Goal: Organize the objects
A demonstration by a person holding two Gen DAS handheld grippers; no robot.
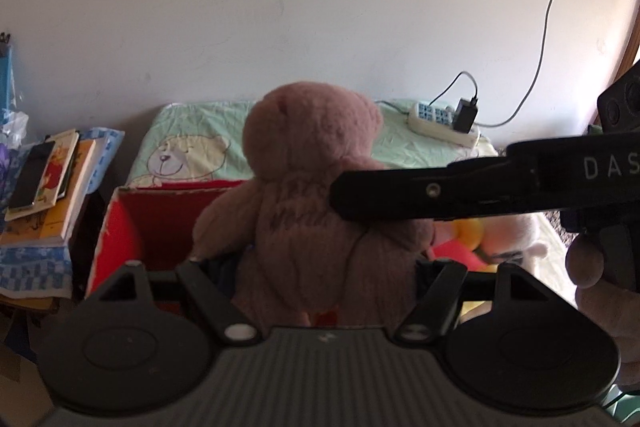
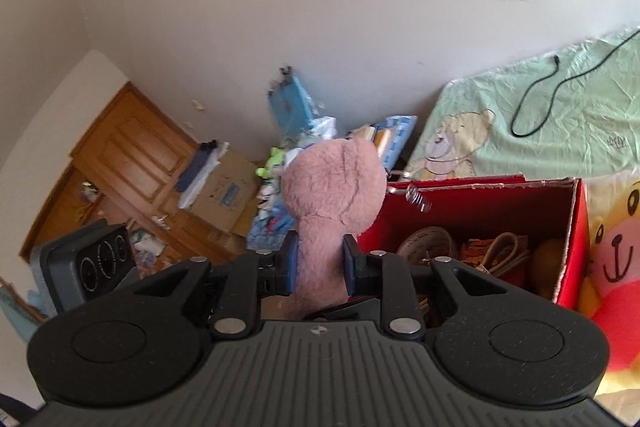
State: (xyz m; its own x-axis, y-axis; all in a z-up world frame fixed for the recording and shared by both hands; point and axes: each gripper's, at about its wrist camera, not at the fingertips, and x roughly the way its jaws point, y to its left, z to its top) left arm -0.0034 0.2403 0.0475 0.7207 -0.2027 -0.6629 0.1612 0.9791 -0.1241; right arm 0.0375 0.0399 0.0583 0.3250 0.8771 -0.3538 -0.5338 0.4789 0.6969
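Note:
A pink teddy bear (image 1: 316, 163) hangs upright above the near edge of an open red box (image 1: 120, 223). My left gripper (image 1: 320, 267) is open: its fingers stand wide apart on either side of the bear's unsqueezed lower body. My right gripper (image 1: 352, 195) reaches in from the right across the bear's chest. In the right wrist view the right gripper (image 2: 320, 267) is shut on the pink teddy bear (image 2: 332, 183), its blue pads (image 2: 294, 267) pinching the plush below the head. The red box (image 2: 576, 227) lies just right of it.
The box holds brown straps and other items (image 2: 500, 255). A yellow-and-pink plush (image 2: 616, 259) lies on the green-sheeted bed (image 1: 192, 131). A power strip (image 1: 440, 123) sits at the bed's far end and stacked books (image 1: 52, 187) at the left. A hand (image 1: 588, 263) holds the right gripper.

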